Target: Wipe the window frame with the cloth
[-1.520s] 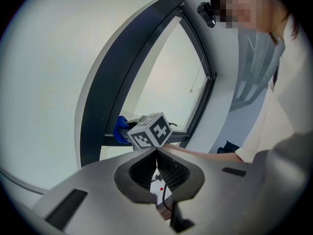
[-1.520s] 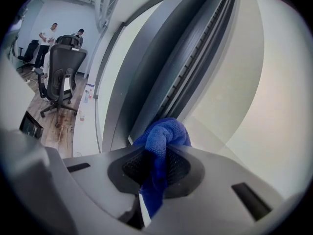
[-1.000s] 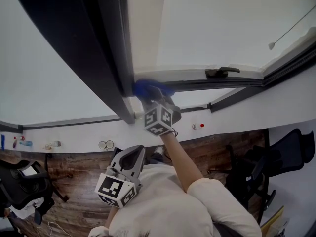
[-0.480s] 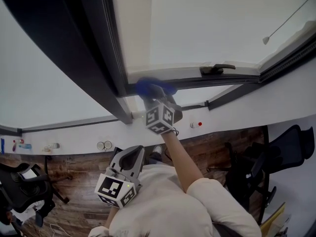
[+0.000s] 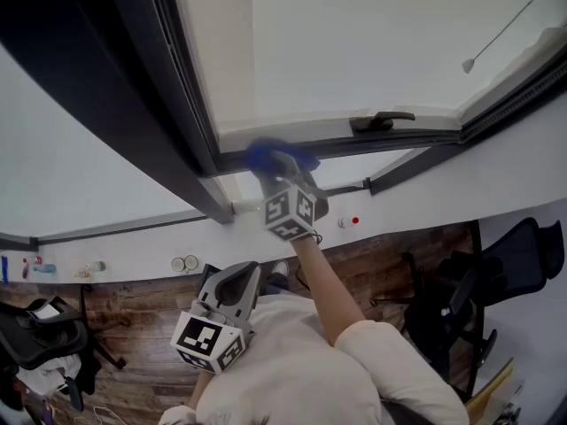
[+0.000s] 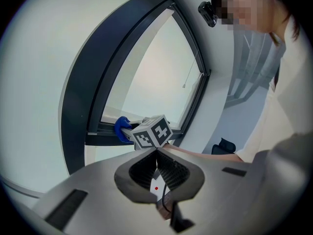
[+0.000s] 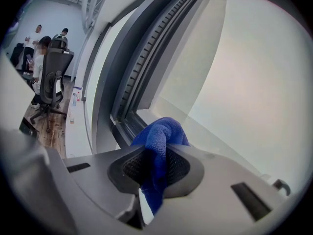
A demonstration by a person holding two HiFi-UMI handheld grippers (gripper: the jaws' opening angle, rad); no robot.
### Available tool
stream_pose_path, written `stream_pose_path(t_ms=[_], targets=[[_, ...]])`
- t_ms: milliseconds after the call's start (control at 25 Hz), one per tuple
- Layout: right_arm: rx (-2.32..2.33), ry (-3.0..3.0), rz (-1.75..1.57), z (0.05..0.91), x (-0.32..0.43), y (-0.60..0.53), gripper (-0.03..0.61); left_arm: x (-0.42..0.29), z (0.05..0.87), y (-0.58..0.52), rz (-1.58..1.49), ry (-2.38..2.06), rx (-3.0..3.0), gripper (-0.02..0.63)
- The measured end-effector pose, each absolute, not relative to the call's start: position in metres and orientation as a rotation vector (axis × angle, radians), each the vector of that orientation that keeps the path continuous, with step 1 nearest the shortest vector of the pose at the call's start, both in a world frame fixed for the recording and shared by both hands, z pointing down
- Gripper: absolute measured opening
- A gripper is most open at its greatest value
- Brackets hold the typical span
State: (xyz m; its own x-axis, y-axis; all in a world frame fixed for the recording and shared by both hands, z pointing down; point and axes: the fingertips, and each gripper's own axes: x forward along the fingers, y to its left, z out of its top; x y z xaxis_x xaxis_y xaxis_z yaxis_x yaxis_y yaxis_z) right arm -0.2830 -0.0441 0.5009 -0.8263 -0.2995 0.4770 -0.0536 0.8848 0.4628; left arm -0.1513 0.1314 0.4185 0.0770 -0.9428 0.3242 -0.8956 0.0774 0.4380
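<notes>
Blue cloth (image 7: 161,136), clamped in the right gripper (image 7: 155,164), presses on the window frame (image 5: 400,137) near its left corner, with bare rail rightward to the handle (image 5: 381,119). Left gripper (image 6: 157,166) hangs near, jaws together, empty.

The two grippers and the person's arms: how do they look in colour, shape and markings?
Both the left gripper and the right gripper have smooth grey bodies, black ribbed jaw pads, and a white cube with black square markers. The person wears a short white sleeve.
</notes>
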Motion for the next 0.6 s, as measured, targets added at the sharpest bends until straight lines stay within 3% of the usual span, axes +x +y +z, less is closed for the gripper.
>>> stream_pose_path(t_ms=[600], targets=[[0.296,-2.502,-0.562,0.5,-0.264,-0.067,0.054,-0.142,0.416,0.111,-0.1,-1.794,1.86,0.009]])
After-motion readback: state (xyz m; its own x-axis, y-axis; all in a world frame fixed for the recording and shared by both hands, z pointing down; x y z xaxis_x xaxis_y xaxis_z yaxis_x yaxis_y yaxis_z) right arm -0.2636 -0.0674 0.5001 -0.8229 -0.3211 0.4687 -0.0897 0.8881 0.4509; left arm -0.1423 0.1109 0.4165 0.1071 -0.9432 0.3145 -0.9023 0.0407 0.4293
